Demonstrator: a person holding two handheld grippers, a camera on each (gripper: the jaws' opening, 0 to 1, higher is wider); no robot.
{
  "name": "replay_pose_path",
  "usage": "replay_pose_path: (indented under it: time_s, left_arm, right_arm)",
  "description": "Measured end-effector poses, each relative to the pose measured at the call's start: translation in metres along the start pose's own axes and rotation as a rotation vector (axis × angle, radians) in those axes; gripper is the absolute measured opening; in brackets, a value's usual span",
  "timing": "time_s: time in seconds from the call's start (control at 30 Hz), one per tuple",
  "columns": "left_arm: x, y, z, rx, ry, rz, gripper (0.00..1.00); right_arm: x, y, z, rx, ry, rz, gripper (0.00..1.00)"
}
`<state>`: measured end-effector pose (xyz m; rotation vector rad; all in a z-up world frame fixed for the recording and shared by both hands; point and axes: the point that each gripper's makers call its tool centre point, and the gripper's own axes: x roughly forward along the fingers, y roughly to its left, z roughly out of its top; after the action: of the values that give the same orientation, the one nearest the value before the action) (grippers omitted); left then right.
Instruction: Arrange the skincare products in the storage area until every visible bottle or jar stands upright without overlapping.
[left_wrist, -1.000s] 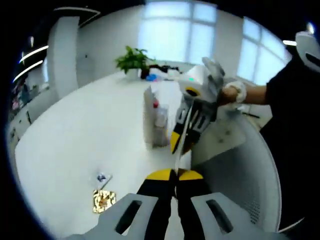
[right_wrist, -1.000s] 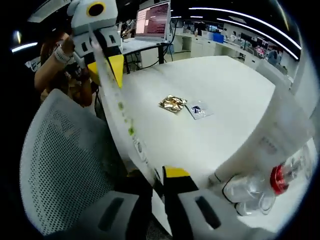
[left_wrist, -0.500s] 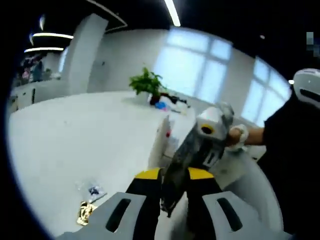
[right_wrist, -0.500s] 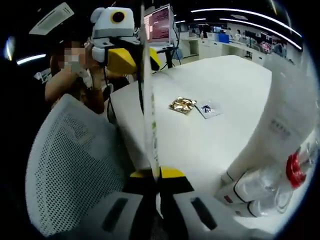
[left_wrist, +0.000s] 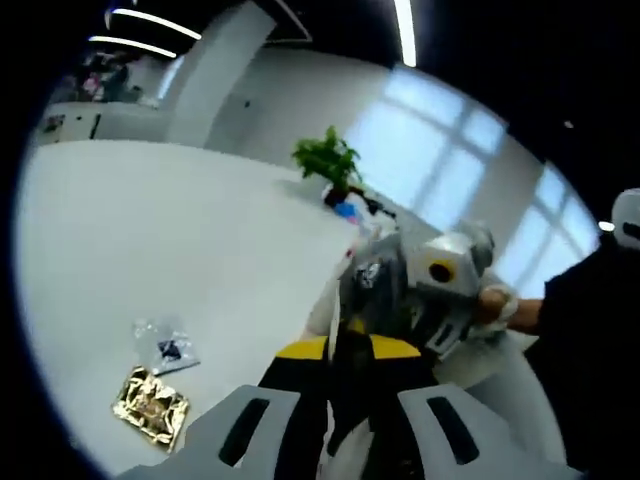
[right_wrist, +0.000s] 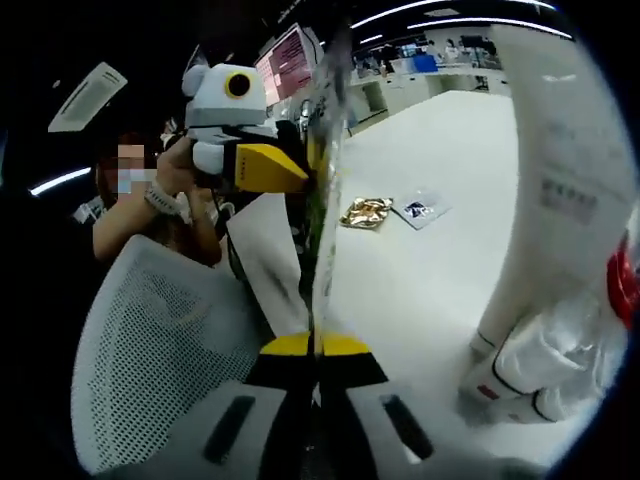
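Note:
A thin clear plastic pouch (right_wrist: 325, 150) with green print is stretched edge-on between both grippers. My right gripper (right_wrist: 318, 345) is shut on its lower end. My left gripper (right_wrist: 305, 165), with yellow fingers, clamps its upper end, held by a person's hand. In the left gripper view my left gripper (left_wrist: 345, 350) is shut on the same pouch (left_wrist: 370, 290), and the right gripper's grey-white body (left_wrist: 445, 280) sits just behind it. A tall white box (right_wrist: 545, 170) stands at the right, with clear red-capped bottles (right_wrist: 560, 340) lying at its foot.
A gold foil sachet (right_wrist: 365, 211) and a small clear sachet (right_wrist: 418, 208) lie on the white table (right_wrist: 420, 280). A white mesh chair (right_wrist: 150, 340) stands beside the table's edge. A potted plant (left_wrist: 330, 160) stands at the far end.
The two grippers have come closer together with the pouch between them, and the pouch has turned from slanted to nearly upright. Both cameras have tilted upward.

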<state>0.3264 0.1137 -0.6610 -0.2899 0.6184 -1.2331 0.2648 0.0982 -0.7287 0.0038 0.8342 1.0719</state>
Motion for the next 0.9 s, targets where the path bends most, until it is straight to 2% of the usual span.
replay_pose_path:
  time_s: [0.13, 0.23, 0.27, 0.33, 0.57, 0.73, 0.9]
  left_arm:
    - [0.007, 0.007, -0.007, -0.025, 0.03, 0.038, 0.02]
    - [0.01, 0.021, -0.018, -0.088, 0.092, 0.109, 0.01]
    - [0.01, 0.022, -0.02, -0.096, 0.107, 0.112, 0.01]
    - [0.013, 0.024, -0.022, -0.08, 0.122, 0.117, 0.0]
    - [0.023, 0.033, -0.04, -0.049, 0.309, 0.152, 0.0]
    - [0.026, 0.044, -0.049, -0.049, 0.384, 0.19, 0.0]
    - [0.029, 0.054, -0.054, -0.092, 0.402, 0.206, 0.0]
  right_arm:
    - [0.0, -0.006, -0.003, 0.047, 0.012, -0.026, 0.01]
    - [0.0, -0.011, -0.006, 0.037, 0.023, -0.055, 0.02]
    - [0.0, -0.012, -0.007, 0.038, 0.031, -0.064, 0.02]
    - [0.002, -0.014, -0.009, 0.013, 0.051, -0.083, 0.02]
    - [0.005, -0.017, -0.021, -0.023, 0.121, -0.105, 0.04]
    - [0.002, -0.027, -0.036, -0.049, 0.199, -0.156, 0.09]
    - [-0.001, -0.034, -0.04, -0.103, 0.231, -0.199, 0.13]
